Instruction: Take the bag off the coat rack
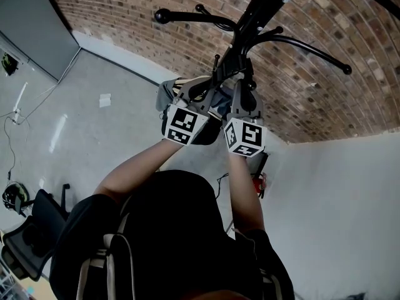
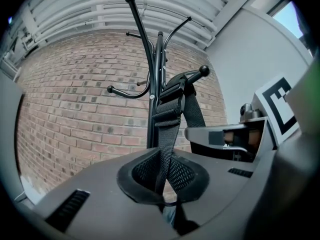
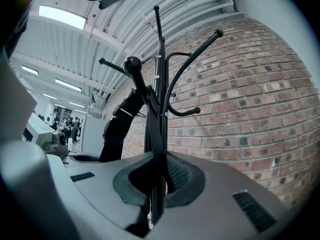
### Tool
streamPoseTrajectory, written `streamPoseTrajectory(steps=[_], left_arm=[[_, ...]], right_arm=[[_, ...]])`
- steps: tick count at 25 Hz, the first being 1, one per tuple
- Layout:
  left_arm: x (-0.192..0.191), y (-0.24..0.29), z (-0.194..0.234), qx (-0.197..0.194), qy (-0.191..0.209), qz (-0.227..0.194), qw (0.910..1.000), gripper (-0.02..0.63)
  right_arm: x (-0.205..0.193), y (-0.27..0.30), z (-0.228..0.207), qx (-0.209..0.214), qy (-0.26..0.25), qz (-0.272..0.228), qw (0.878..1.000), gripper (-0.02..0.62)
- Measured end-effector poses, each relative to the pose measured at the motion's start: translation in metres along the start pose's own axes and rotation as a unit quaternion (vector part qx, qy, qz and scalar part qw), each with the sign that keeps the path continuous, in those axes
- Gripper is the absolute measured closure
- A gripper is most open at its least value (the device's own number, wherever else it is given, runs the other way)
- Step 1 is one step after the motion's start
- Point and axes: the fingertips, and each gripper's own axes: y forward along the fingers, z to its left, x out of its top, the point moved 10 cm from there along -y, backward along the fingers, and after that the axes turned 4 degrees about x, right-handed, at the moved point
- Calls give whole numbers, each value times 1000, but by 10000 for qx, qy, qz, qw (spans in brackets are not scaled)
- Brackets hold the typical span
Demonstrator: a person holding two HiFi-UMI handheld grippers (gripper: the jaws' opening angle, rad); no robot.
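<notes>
A black coat rack (image 1: pixel 247 27) with curved knobbed hooks stands against a brick wall. A grey and tan bag (image 1: pixel 167 94) hangs high on it, just beyond both raised grippers. My left gripper (image 1: pixel 195 105) is shut on the bag's black webbing strap (image 2: pixel 167 126), which runs down from a knobbed hook (image 2: pixel 202 72) and passes between my pads (image 2: pixel 145 174). My right gripper (image 1: pixel 244 105) holds close beside it. In the right gripper view another length of strap (image 3: pixel 150 119) drops from a hook knob (image 3: pixel 132 64) into the shut right gripper (image 3: pixel 157 179).
The brick wall (image 1: pixel 125 17) meets a white wall (image 1: pixel 337 192) on the right. An office chair (image 1: pixel 28 233) stands at the lower left on the grey floor (image 1: pixel 94 142). A small red object (image 1: pixel 258 184) lies near the rack's foot. People stand far off (image 3: pixel 65 126).
</notes>
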Motion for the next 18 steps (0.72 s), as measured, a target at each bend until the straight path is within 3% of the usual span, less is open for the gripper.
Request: streamPoseTrajectory(steps=[18], left_arm=[[32,-26,1,-143,-351,-299,9988,586]], right_arm=[[13,-23,7,-69,-2,-49,10000,575]])
